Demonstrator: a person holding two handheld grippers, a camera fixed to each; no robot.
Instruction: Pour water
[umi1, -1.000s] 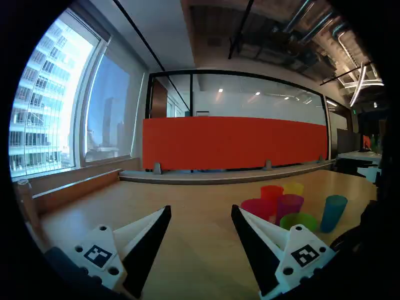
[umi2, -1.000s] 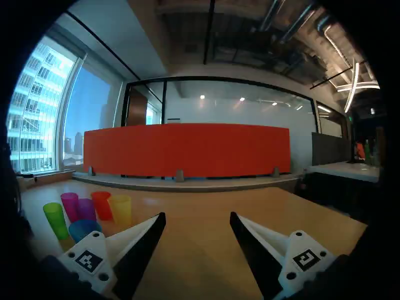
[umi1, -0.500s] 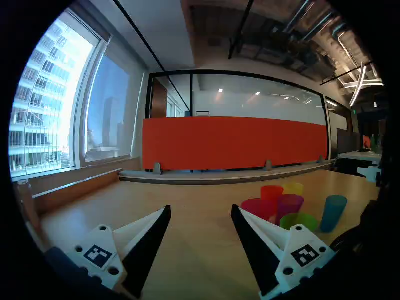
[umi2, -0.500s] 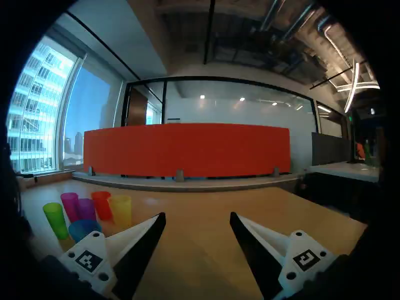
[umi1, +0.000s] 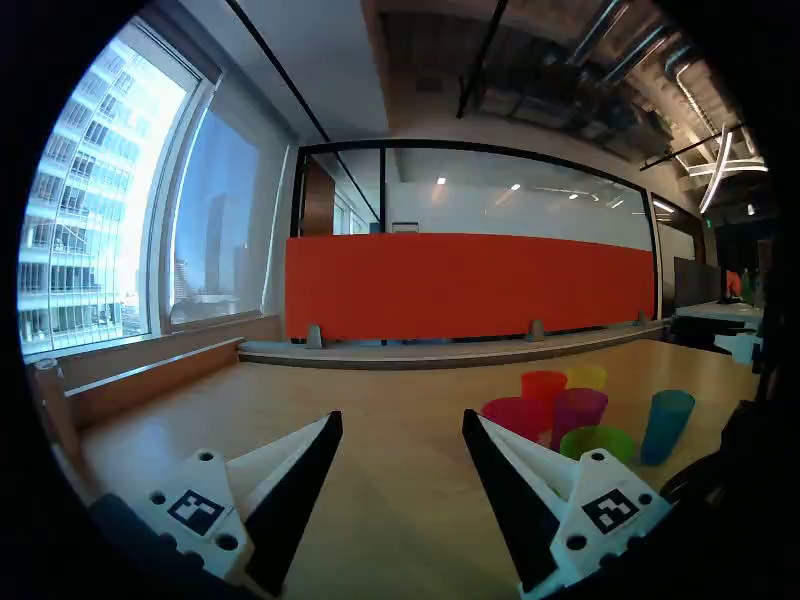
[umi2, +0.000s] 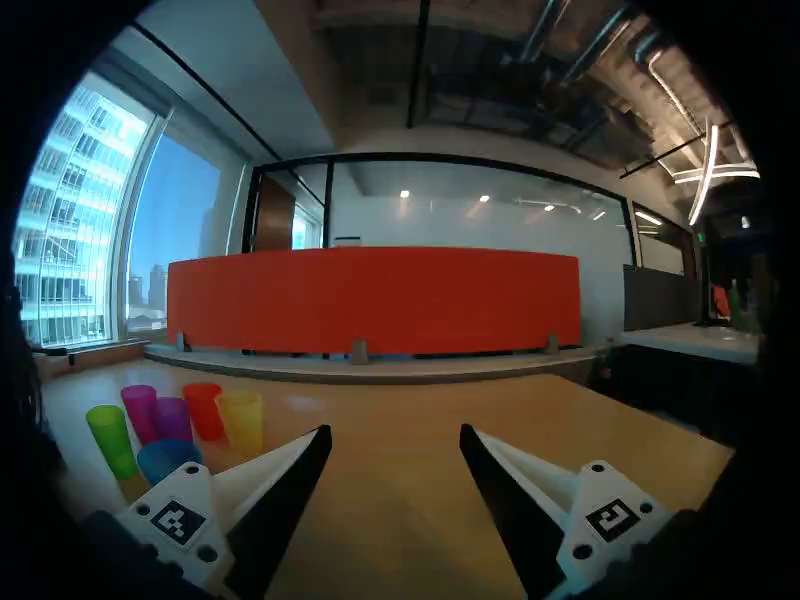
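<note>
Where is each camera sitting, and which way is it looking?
Left gripper view: rides on the left gripper, low over the table, facing the orange divider; its two open fingers show.
Right gripper view: rides on the right gripper, facing likewise; its open fingers show.
Shared: table, divider, coloured cups, right in one, left in the other.

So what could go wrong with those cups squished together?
Reaching for one of the cups could knock its neighbours, since they stand bunched on the table. The left gripper and right gripper are open and empty, with the cups off to one side, so a grab could miss. I can't tell which cup holds water, so a bump might spill.
</note>
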